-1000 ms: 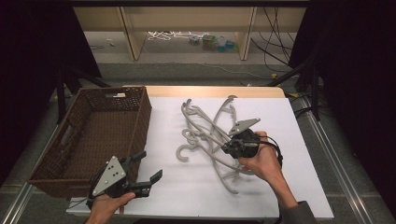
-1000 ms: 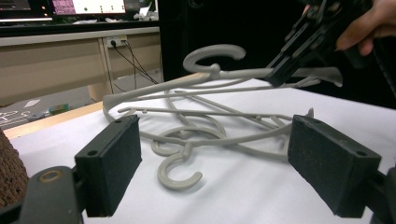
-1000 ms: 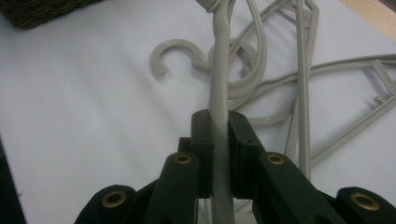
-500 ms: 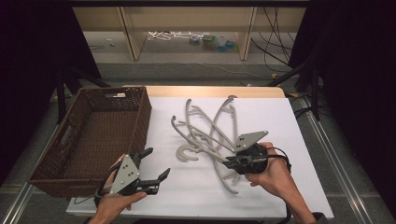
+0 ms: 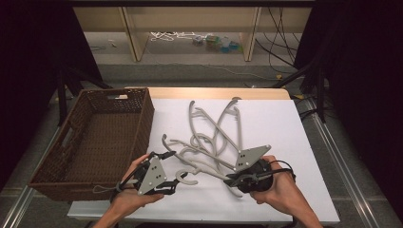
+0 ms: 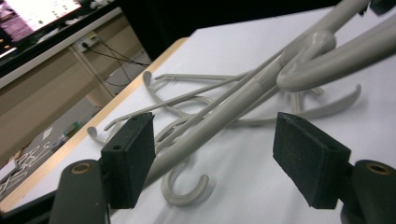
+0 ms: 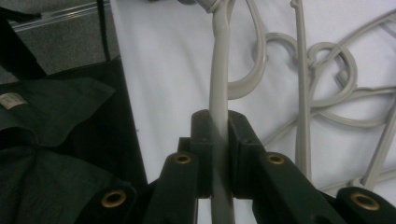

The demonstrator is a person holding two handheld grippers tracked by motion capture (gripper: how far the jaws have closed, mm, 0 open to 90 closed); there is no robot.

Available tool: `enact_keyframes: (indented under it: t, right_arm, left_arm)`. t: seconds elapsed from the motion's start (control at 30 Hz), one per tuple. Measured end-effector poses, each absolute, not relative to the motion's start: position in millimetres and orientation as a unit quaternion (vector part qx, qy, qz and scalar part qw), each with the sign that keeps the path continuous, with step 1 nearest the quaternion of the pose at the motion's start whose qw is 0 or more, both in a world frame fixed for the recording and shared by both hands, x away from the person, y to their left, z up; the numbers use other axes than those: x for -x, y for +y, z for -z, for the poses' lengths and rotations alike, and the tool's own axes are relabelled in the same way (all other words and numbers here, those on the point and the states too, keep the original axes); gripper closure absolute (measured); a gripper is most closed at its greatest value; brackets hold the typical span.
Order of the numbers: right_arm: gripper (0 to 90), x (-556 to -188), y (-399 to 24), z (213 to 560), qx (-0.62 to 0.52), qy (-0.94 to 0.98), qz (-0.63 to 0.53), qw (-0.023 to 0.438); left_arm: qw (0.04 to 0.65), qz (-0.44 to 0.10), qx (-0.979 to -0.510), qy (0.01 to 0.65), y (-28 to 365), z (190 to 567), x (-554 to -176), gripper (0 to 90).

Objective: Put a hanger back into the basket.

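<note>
Grey hanger (image 7: pixel 219 88) pinched in right gripper (image 7: pixel 219 154), tail cut off below; left gripper (image 6: pixel 219 154) closing (pads apart, nothing pressed).

Your grey plastic hangers (image 5: pixel 214 142) lie tangled on the white desk (image 5: pixel 285 123).
One hanger (image 5: pixel 199 167) runs slantwise across the pile's near side, its open hook (image 5: pixel 183 178) curling toward you beside the basket (image 5: pixel 95 142).

Pale grey hangers (image 5: pixel 216 142), dark brown woven basket (image 5: pixel 102 142), white tabletop (image 5: pixel 285 123), black tongs (image 7: pixel 219 140)
</note>
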State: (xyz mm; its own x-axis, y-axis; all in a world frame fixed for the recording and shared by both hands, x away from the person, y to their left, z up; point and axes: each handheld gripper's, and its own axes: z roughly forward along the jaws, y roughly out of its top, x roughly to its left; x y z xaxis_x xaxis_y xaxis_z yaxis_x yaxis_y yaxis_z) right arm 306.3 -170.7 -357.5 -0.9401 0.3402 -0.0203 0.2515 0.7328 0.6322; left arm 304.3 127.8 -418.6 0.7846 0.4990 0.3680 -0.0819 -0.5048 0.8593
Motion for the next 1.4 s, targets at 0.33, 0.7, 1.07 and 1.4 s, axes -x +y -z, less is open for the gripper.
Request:
enact_keyframes:
  t: [0.33,0.7,1.07,1.4]
  right_arm:
    - [83.0,-299,-162,356,-0.117,0.937,-0.326,0.051]
    - [82.6,-300,-163,356,-0.087,0.937,-0.338,0.031]
    - [74.6,-317,-182,353,-0.081,0.922,-0.378,0.033]
    - [45.6,-324,-194,346,-0.175,0.900,-0.387,0.100]
  left_arm:
    - [0.459,-0.288,-0.840,0.036,120,422,-304,46.4]
    - [0.442,-0.250,-0.862,-0.012,120,415,-304,71.6]
    - [0.430,-0.195,-0.881,-0.002,111,396,-304,77.7]
    - [0.424,-0.138,-0.889,0.101,103,386,-315,78.9]
